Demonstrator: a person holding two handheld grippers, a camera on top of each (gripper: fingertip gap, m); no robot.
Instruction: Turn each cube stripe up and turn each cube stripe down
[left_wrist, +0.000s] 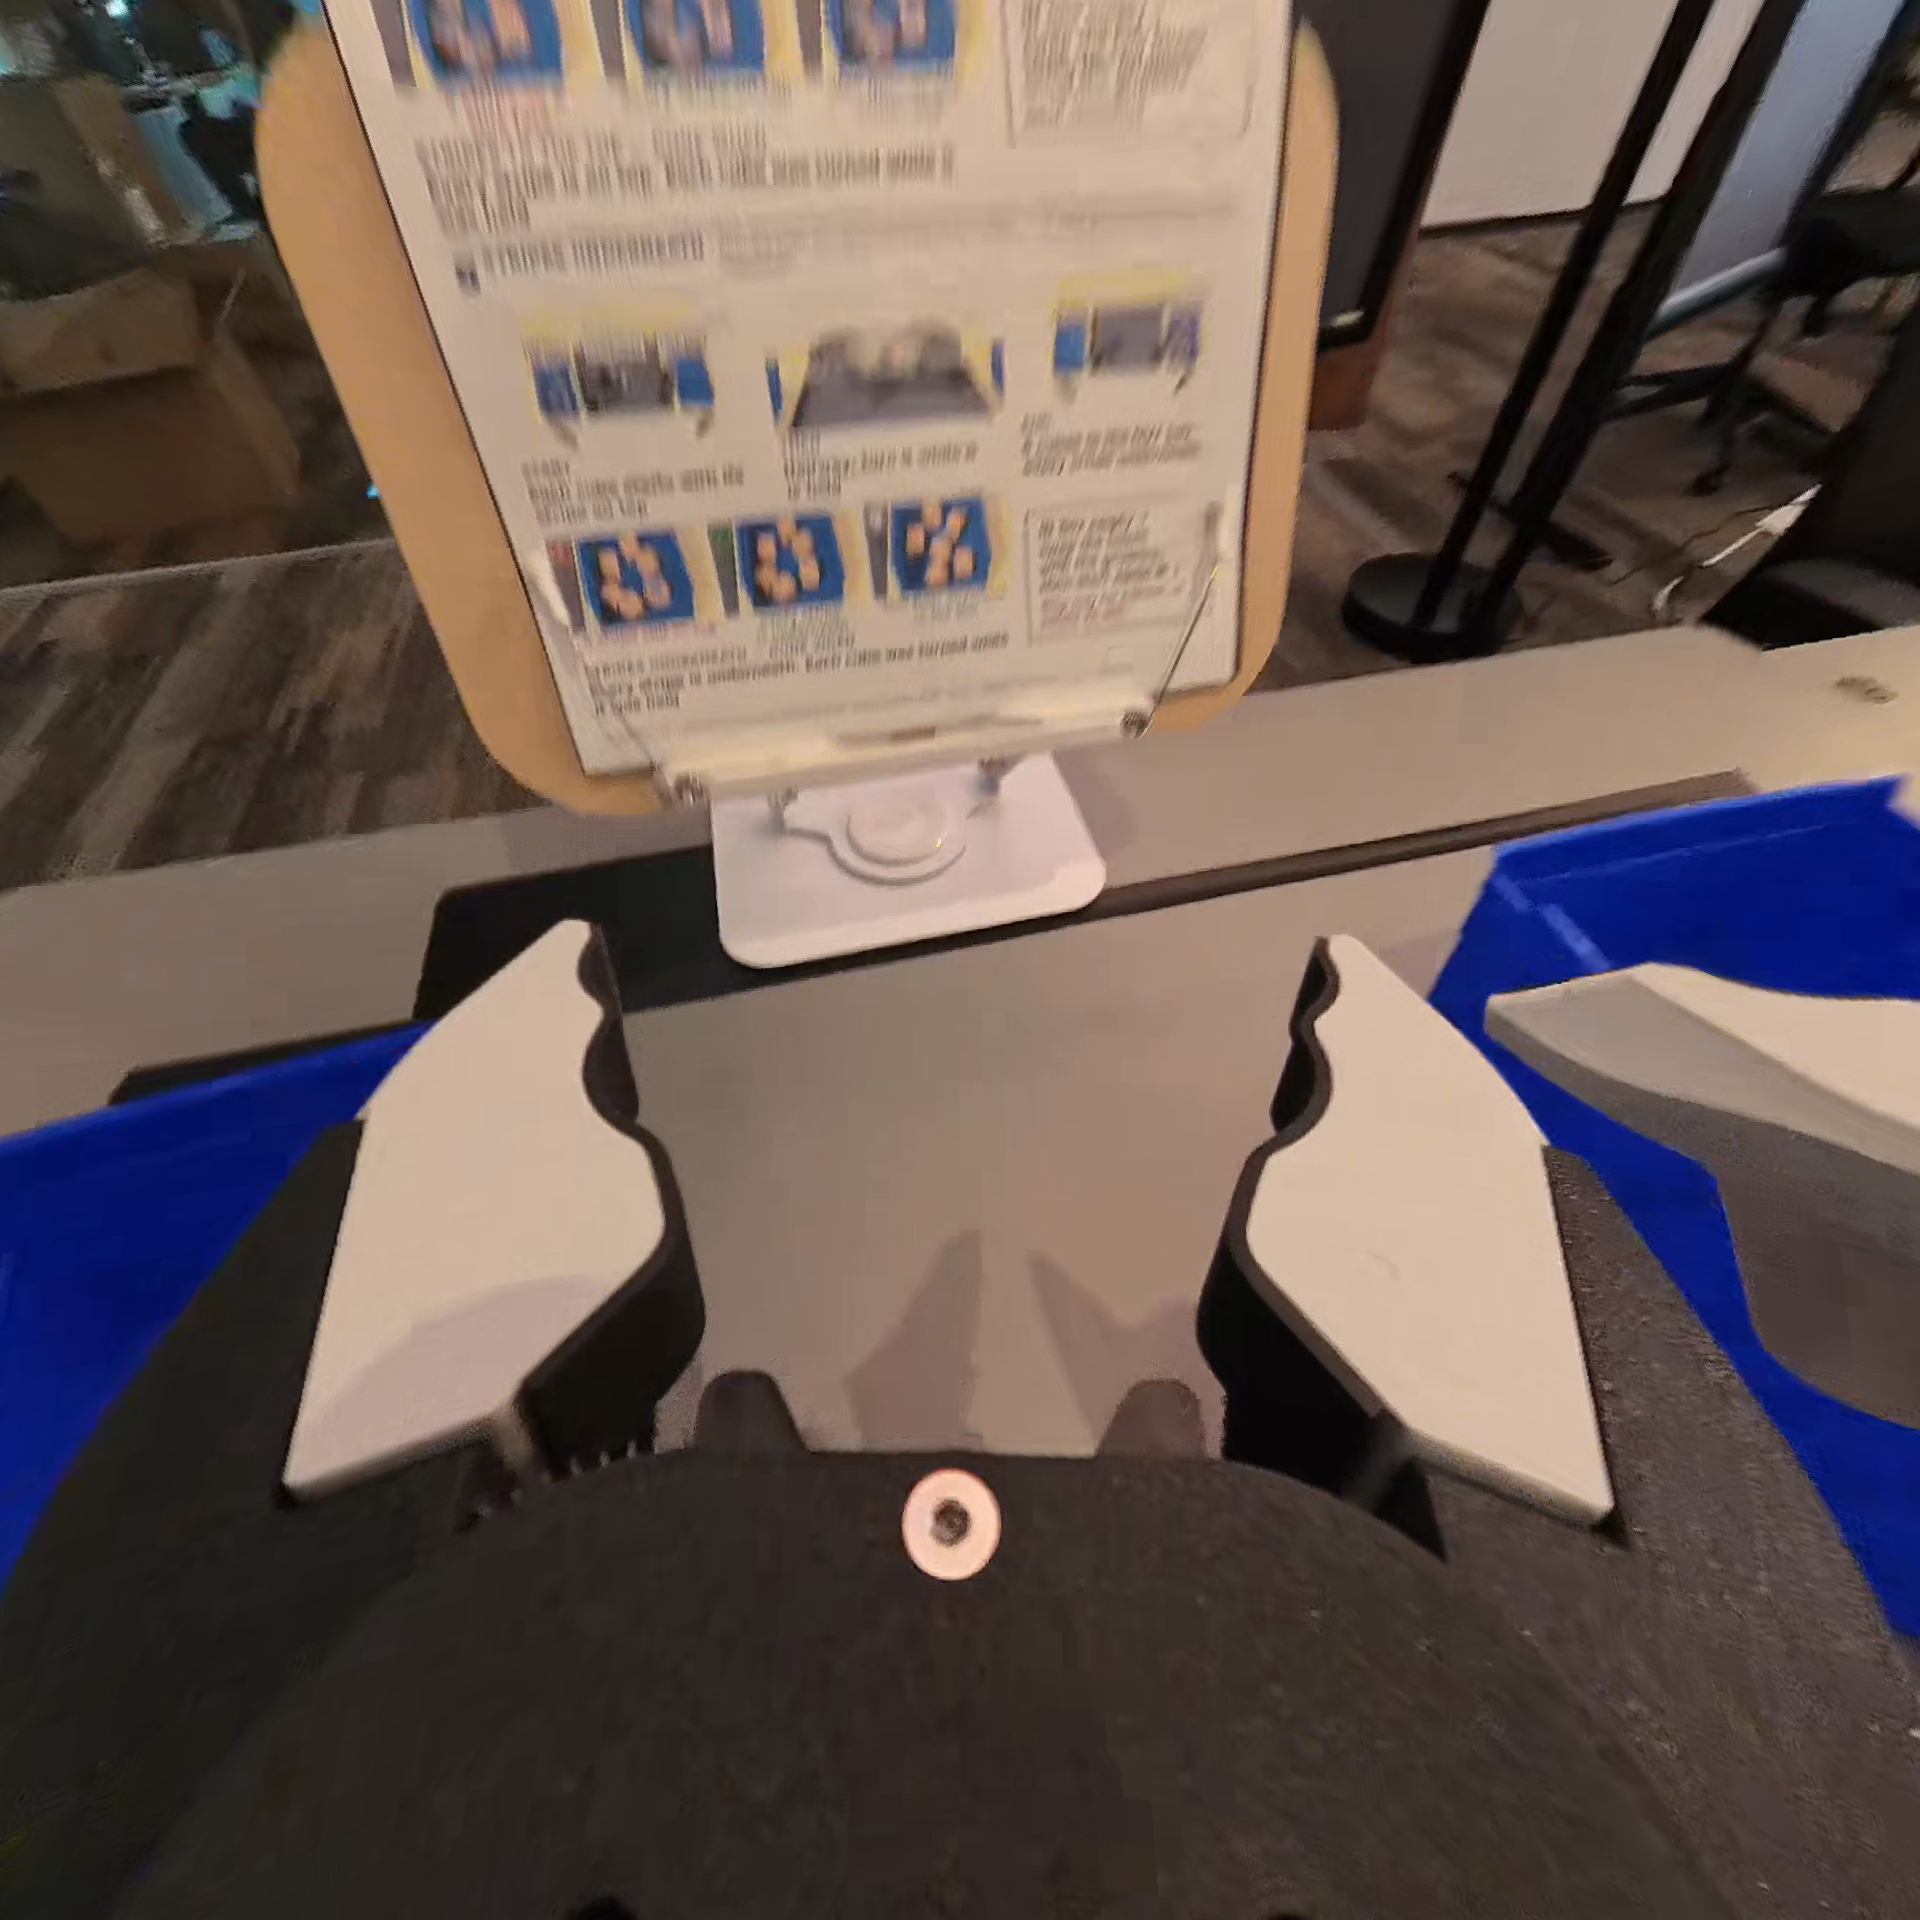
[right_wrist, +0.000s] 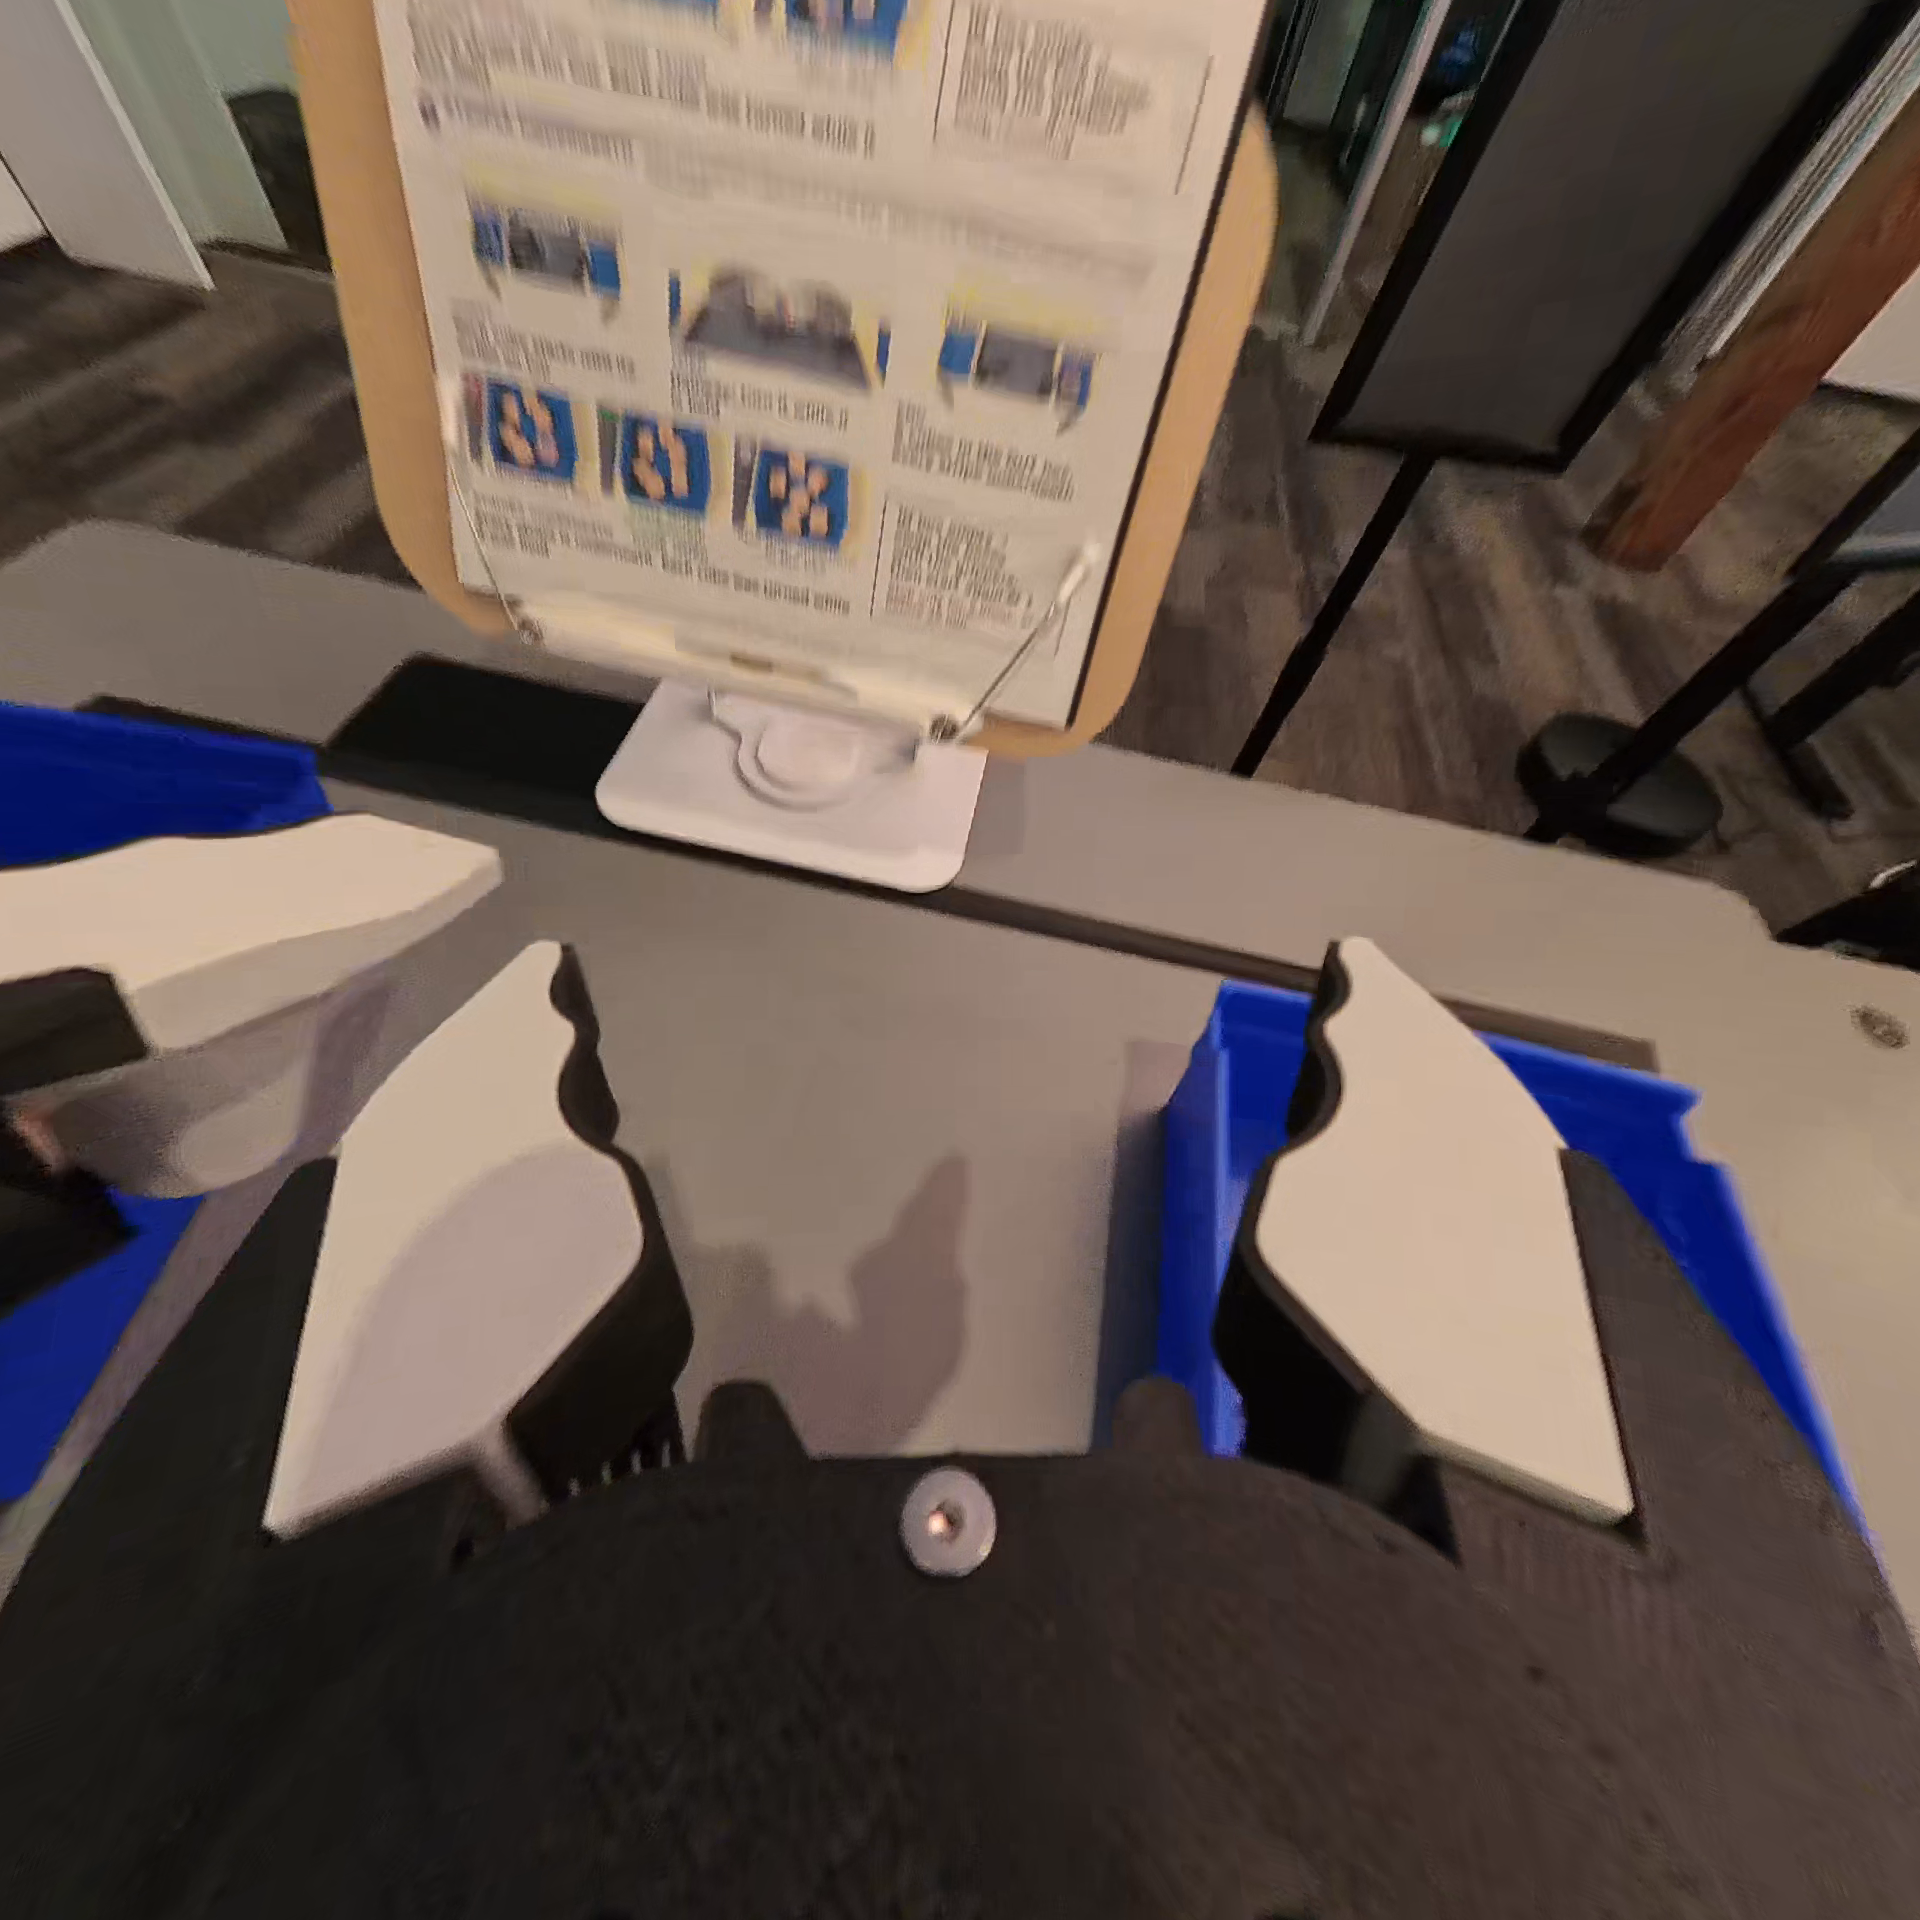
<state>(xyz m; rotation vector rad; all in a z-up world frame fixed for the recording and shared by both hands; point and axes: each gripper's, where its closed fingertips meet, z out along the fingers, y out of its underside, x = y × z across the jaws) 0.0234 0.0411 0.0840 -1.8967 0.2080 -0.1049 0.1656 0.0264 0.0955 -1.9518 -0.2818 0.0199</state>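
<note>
I'm holding left gripper (left_wrist: 956, 940) and right gripper (right_wrist: 951, 951) fingers spread wide, nothing grasped, above grey counter (left_wrist: 935, 1122). Cubes showing in neither view. Right view alone showing blue bin (right_wrist: 1210, 1122) at right finger; left view showing blue bin (left_wrist: 1662, 914) beyond right gripper's finger.

Instruction sheet (left_wrist: 831, 364): writing blurred, unreadable

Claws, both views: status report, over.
Left claw open, bare. Right claw open, bare. No cubes in view. Blue bins flank grey mat; nothing blocking.
</note>
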